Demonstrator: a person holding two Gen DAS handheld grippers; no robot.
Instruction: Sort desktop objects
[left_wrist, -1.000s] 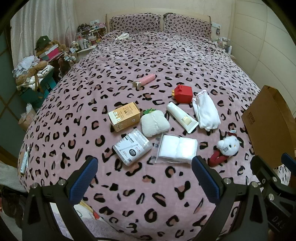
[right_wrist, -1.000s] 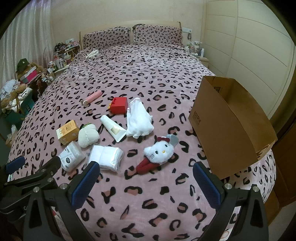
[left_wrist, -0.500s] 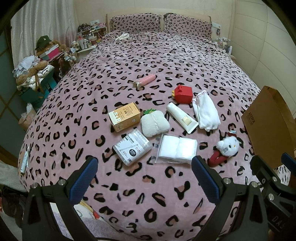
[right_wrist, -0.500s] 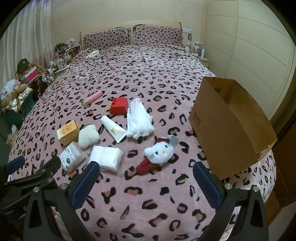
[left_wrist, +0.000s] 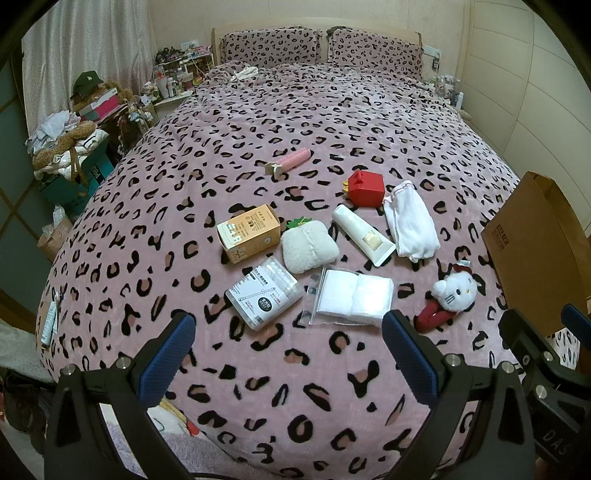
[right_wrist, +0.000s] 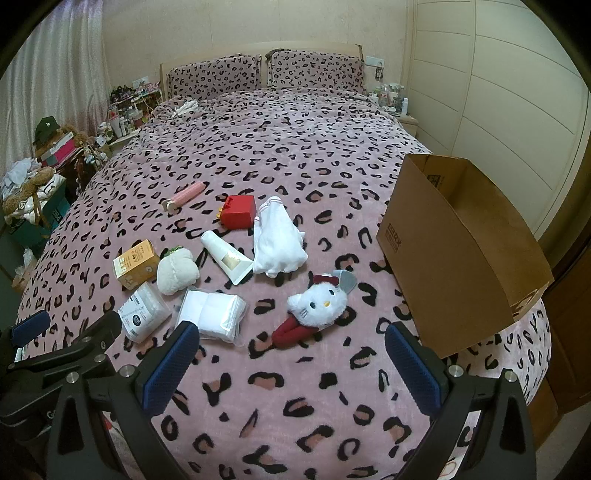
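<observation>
Small objects lie on a leopard-print bed: an orange box (left_wrist: 248, 233), a white plush pouch (left_wrist: 308, 246), a cotton swab pack (left_wrist: 263, 292), a clear bag of white pads (left_wrist: 352, 296), a white tube (left_wrist: 362, 234), a red box (left_wrist: 365, 189), a white cloth (left_wrist: 410, 220), a pink tube (left_wrist: 290, 162) and a Hello Kitty plush (right_wrist: 317, 304). An open cardboard box (right_wrist: 458, 251) stands at the right. My left gripper (left_wrist: 288, 354) and right gripper (right_wrist: 293, 360) are open and empty, above the bed's near edge.
Two pillows (right_wrist: 266, 74) lie at the headboard. Cluttered shelves, boxes and a soft-toy pile (left_wrist: 74, 140) stand left of the bed. A nightstand with bottles (right_wrist: 393, 99) and a panelled wardrobe (right_wrist: 498, 92) are on the right.
</observation>
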